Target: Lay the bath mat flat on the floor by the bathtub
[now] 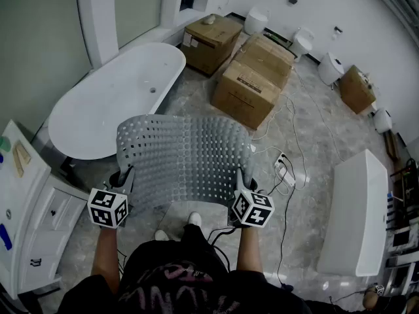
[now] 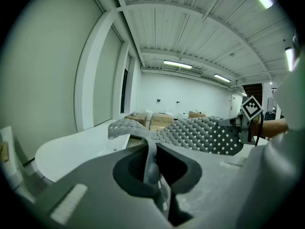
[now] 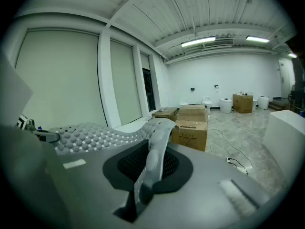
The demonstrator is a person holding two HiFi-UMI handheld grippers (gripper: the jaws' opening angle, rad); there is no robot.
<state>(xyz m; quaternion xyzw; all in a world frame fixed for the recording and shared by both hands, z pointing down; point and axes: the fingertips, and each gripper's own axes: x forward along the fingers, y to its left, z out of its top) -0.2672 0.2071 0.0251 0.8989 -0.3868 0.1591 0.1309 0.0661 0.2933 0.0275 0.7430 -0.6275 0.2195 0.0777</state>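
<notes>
Right, so both grippers are clamped on the bath mat (image 1: 186, 159), one at each near corner. Left gripper (image 1: 123, 177): jaws narrow, almost together, nipping the mat's left edge. In the left gripper view the grey rubber stands up thin btwn them and then fans out to the right. Right gripper (image 1: 241, 175): same story, jaws nearly closed w/ the mat's right edge squeezed btwn them and rising in a curl above.

The mat itself is grey, studded w/ bumps and punched w/ rows of small square holes. It's up in the air, not on the floor (image 1: 314, 129), stretched across btwn the two grippers and arching away from the person, far edge drooping over. It hangs above the person's white shoes (image 1: 194, 220), just by the near end of the white bathtub (image 1: 111, 97); from the head view its far left corner overlaps the tub's rim.

Both grippers tip a bit downward, marker cubes facing up, roughly level w/ each other.

Round about: cardboard boxes (image 1: 252, 84) stacked beyond the mat, a white power strip (image 1: 285, 170) w/ cables trailing on the tiles to the right, a white cabinet (image 1: 26, 227) at the person's left.
</notes>
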